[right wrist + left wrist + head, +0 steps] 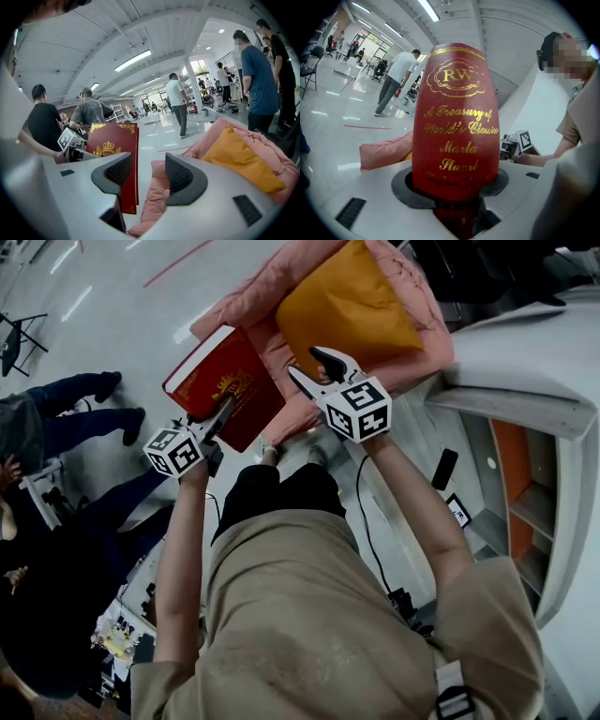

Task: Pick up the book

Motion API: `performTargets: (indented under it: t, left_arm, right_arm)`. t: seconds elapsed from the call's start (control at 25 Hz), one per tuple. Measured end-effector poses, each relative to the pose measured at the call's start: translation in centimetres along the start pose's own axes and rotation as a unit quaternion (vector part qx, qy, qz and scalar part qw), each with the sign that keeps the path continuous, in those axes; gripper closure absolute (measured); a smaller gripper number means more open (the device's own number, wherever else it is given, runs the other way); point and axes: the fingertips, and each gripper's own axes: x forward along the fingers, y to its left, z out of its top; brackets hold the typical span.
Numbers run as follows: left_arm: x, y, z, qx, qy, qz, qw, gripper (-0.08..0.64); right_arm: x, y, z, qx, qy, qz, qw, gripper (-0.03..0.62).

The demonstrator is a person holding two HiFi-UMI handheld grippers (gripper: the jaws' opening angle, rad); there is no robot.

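A red hardcover book [228, 381] with gold print is held up off the pink seat [251, 298], and my left gripper [221, 416] is shut on its lower edge. In the left gripper view the book's spine [457, 117] stands upright between the jaws and fills the middle, the left gripper [457, 190] clamping its bottom. My right gripper [311, 369] hangs open and empty just right of the book, over the pink seat. In the right gripper view the book's cover [112, 143] shows left of the right gripper [147, 174], not touching it.
An orange cushion [347, 306] lies on the pink seat [159, 197]. A white counter with orange shelves [530, 371] runs along the right. Legs in dark trousers [70, 418] are at the left; several people stand about in the hall [179, 105].
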Motion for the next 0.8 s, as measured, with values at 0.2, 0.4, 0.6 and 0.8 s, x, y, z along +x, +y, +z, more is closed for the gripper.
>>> performTargets:
  t: [0.2, 0.4, 0.6, 0.8]
  left_arm:
    - [0.5, -3.3, -0.8, 0.009, 0.007, 0.003, 0.9999, 0.324]
    - [2.3, -8.4, -5.3, 0.010, 0.040, -0.008, 0.9991, 0.324]
    - [3.5, -11.3, -9.2, 0.010, 0.077, -0.018, 0.9968, 0.324]
    - [4.5, -11.8, -10.9, 0.011, 0.115, -0.020, 0.9931, 0.324]
  right_arm:
    - [-2.3, -0.2, 0.4, -0.037, 0.009, 0.005, 0.999, 0.360]
    - [-6.5, -1.4, -2.4, -0.048, 0.027, 0.000, 0.998, 0.360]
    - [-8.7, -2.2, -5.7, -0.055, 0.044, -0.003, 0.998, 0.360]
    - [-9.0, -2.8, -7.6, -0.044, 0.054, -0.008, 0.998, 0.360]
